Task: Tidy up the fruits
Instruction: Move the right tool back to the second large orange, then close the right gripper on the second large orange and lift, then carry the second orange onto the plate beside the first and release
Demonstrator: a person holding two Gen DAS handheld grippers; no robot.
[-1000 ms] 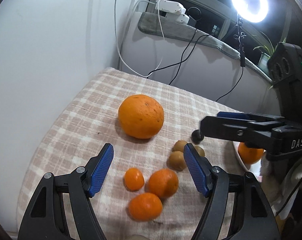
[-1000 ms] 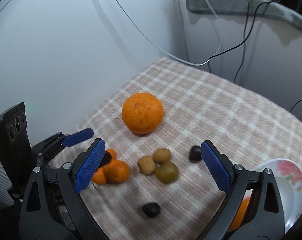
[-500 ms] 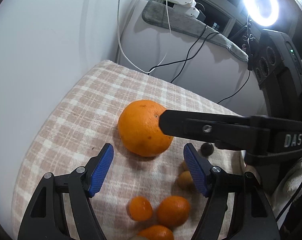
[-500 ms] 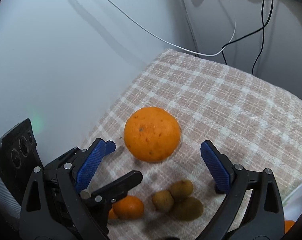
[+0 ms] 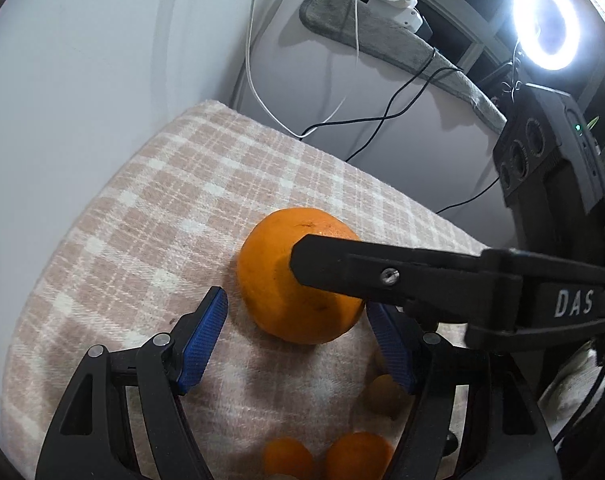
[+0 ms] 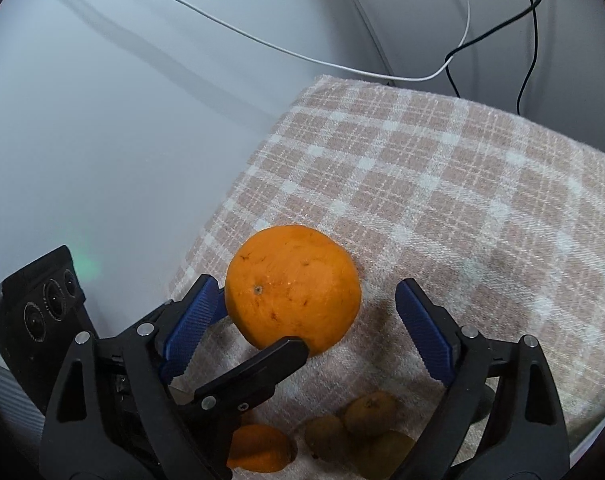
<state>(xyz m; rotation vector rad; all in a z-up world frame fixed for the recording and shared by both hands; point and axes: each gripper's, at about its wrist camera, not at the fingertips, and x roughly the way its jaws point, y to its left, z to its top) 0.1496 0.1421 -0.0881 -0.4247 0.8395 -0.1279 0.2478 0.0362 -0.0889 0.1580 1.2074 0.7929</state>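
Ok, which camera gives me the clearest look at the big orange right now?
The right wrist view: the big orange shows almost whole, only its lower edge behind a finger of the left gripper. In the left wrist view, the right gripper's finger crosses the orange, hiding its upper right.

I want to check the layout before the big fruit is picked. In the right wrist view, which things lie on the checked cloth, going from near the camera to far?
Small orange fruit and brownish fruits nearest → large orange → bare checked cloth → cables at the wall.
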